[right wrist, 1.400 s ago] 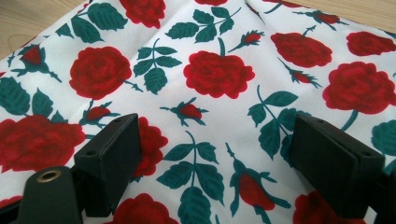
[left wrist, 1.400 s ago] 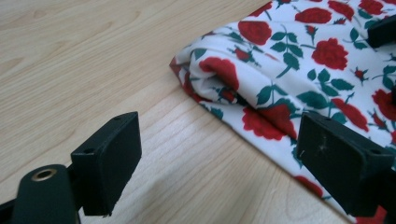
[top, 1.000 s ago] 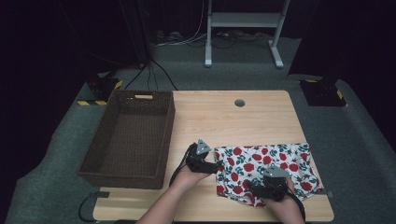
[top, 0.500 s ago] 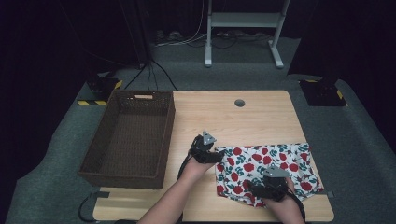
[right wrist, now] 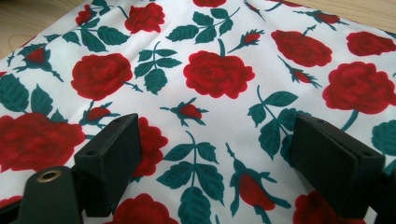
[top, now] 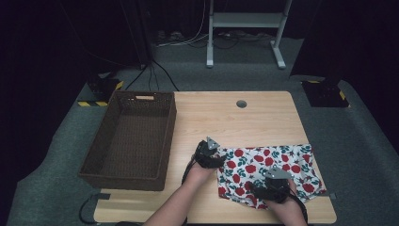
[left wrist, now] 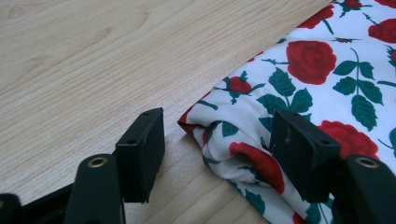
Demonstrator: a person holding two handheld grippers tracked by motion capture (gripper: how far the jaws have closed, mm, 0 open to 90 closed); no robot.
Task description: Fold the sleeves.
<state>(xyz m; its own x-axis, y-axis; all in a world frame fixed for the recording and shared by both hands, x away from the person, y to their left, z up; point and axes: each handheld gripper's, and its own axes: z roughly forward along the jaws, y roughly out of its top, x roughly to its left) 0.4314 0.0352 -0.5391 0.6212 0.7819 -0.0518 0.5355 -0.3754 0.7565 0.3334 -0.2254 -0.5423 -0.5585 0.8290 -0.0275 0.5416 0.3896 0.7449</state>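
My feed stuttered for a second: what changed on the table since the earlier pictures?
The left claw slid a little toward the near left corner of the rose-print cloth, and its jaws have just been closing, with that bunched corner between them, not yet pinched. The right claw, open over the cloth, the cloth and the basket stayed put.

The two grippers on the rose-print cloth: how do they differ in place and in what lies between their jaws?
The left gripper sits at the cloth's left corner, one jaw over bare table, the other on the fabric; the right gripper rests near the cloth's near edge, both jaws over fabric. The left gripper's jaws, which have just been closing, straddle a bunched fold; the right gripper's span flat cloth. Both are open, gripping nothing.
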